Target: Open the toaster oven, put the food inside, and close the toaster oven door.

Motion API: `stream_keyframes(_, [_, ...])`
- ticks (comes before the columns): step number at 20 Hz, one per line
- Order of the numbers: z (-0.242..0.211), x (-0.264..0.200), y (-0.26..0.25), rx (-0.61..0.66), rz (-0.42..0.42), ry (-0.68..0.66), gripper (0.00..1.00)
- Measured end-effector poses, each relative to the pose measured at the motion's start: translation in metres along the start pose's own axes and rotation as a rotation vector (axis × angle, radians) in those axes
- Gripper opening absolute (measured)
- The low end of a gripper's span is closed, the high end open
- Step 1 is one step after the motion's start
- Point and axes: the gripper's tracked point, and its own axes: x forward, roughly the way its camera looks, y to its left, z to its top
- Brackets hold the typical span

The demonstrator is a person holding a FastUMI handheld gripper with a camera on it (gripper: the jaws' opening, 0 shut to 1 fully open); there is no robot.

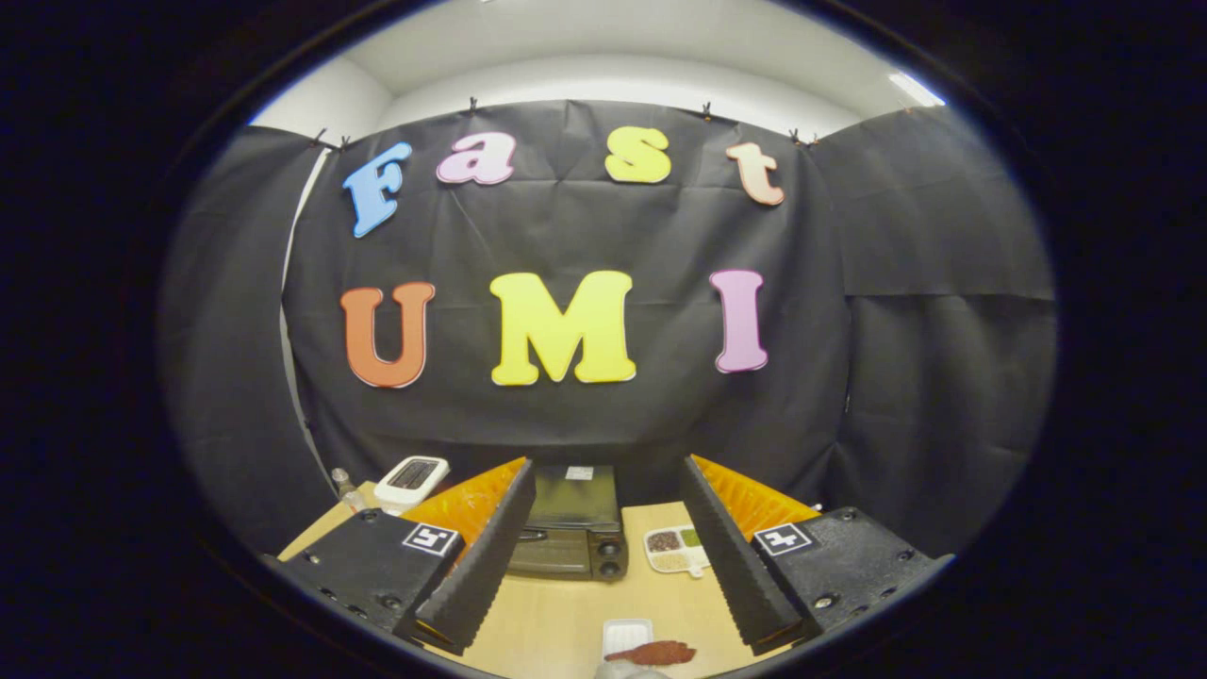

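A dark toaster oven [570, 530] stands on the wooden table [556, 622] against the booth wall, beyond my fingers and a little toward the left one. Its door is closed, with two knobs at its right side. Nearer than the fingertips, a small white tray [626, 636] lies on the table with a reddish-brown piece of food [653, 653] beside it. My gripper [603, 490] hangs high above the table, open wide, nothing between its fingers.
A white toaster [412, 480] stands left of the oven, behind the left finger, with a small bottle [342, 483] beside it. A white divided dish [675, 550] with bits of food sits right of the oven.
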Motion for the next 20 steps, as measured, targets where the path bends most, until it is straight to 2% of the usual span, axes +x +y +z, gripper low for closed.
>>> stream_keyframes(5, [-0.069,0.07,0.06,0.003,0.015,0.074,0.99])
stream_keyframes(13, [-0.167,0.175,0.108,-0.052,0.004,0.227,0.99])
stream_keyframes(16, [-0.191,0.191,0.11,-0.068,-0.003,0.284,0.99])
stream_keyframes(20, [-0.193,0.192,0.11,-0.044,-0.004,0.28,1.0])
